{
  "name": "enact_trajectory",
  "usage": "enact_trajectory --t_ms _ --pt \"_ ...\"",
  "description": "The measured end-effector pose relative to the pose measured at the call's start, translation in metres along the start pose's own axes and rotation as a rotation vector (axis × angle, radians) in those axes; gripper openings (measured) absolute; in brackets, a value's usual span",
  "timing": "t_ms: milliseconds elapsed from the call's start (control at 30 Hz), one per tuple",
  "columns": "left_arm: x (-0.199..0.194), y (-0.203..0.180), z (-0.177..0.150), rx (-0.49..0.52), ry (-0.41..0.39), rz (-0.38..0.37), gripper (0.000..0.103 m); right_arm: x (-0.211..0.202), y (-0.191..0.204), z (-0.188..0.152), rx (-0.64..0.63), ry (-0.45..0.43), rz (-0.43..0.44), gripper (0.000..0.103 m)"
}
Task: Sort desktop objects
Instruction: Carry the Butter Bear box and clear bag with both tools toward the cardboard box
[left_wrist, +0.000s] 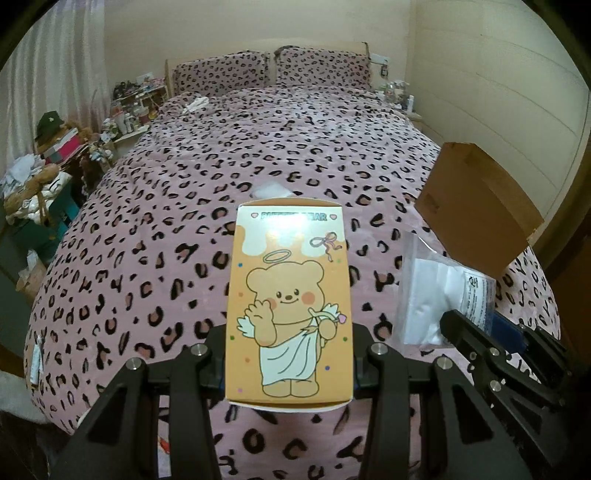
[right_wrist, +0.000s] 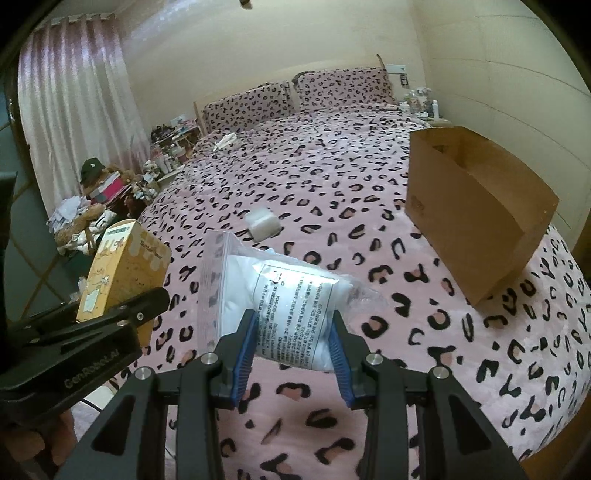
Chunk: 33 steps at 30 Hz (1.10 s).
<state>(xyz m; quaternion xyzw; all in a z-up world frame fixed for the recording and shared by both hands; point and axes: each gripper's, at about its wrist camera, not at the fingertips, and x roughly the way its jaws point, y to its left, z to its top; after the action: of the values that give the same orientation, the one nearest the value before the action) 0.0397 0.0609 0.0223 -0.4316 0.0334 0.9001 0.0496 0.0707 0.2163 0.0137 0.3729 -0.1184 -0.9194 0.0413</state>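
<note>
My left gripper is shut on an orange bear-print box, held upright above the bed; in the right wrist view the same box appears at the far left in the left gripper. A clear plastic bag with white contents and a printed label is clamped between the blue pads of my right gripper; the bag and right gripper show at the right of the left wrist view. An open brown cardboard box stands on the bed to the right, also.
A pink leopard-print bedspread covers the whole bed. A small white packet lies mid-bed ahead, partly hidden behind the bear box. Cluttered shelves and plush toys crowd the left side. A wall runs along the right.
</note>
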Motion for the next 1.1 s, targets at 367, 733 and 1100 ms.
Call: enact_trajectory --t_ms 367,733,1100 --pt "0.014 -0.034 0.004 0.051 0.02 -0.034 0.044 -0.005 -0.036 0.001 0.058 -0.006 -0.037 0.038" --pt "0.023 -0.06 0.011 0.09 0.028 -0.06 0.045 -0.011 -0.059 0.006 0.093 -0.018 -0.069 0.038" --pt "0.027 -0.08 0.015 0.124 0.031 -0.083 0.045 -0.019 -0.077 0.01 0.116 -0.029 -0.093 0.038"
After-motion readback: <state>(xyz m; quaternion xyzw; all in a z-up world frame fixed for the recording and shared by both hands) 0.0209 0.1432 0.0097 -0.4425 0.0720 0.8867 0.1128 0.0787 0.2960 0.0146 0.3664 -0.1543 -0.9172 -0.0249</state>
